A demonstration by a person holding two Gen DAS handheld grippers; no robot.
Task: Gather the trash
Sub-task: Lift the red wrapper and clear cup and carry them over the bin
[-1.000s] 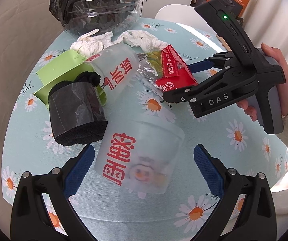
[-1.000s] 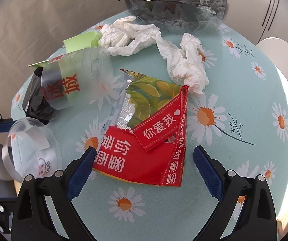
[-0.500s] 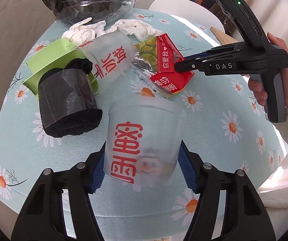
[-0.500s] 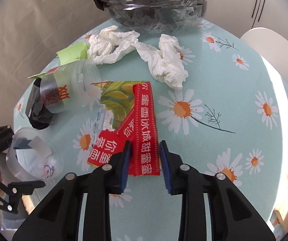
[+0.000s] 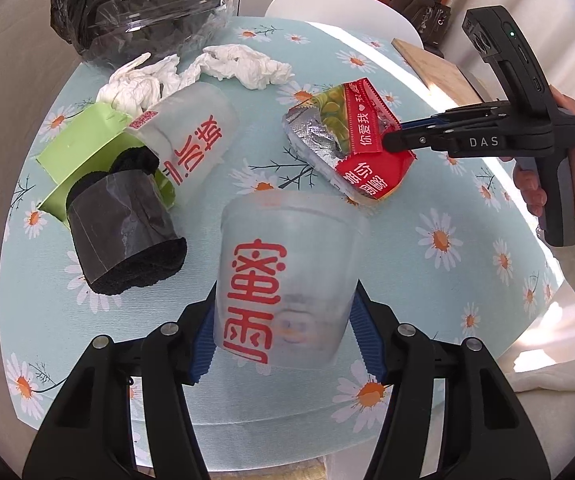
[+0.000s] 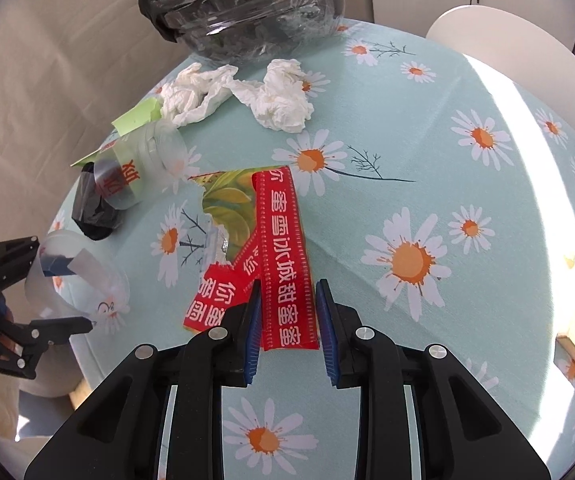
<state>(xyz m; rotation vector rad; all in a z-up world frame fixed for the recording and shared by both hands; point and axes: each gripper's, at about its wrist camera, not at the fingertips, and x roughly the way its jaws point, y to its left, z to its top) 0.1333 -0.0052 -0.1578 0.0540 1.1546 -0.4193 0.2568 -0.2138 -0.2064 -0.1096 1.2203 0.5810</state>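
A: State the condition of each gripper.

B: The left gripper [image 5: 283, 328] has a frosted plastic cup [image 5: 287, 276] between its blue pads, which sit against the cup's sides; its jaws are closing further. The right gripper [image 6: 287, 312] is clamped on the red snack wrapper [image 6: 283, 256], pinching the wrapper's near end.

A: Where is each item relative to the bin?

B: The bin [image 5: 143, 4], a clear container lined with a black bag, stands at the far edge of the worktop [image 6: 447, 184]. The cup's long axis runs away from the left gripper, rim toward the far side. The wrapper's long axis also points toward the bin, which is well apart from both loads. The right hand appears slightly nearer to it.

A: What remains on the worktop?

B: A second frosted cup [image 5: 191, 136] lies on its side at far left, next to a green carton [image 5: 75, 152], a black roll [image 5: 123, 224] and crumpled tissues [image 6: 247, 96] near the bin.

A: Legible markings?

B: The right tool body reads "DAS". The held cup carries red Chinese characters, "蜜雪", seen rotated. The wrapper shows white Chinese print including "你爱我" and "蜜雪冰城甜蜜蜜".
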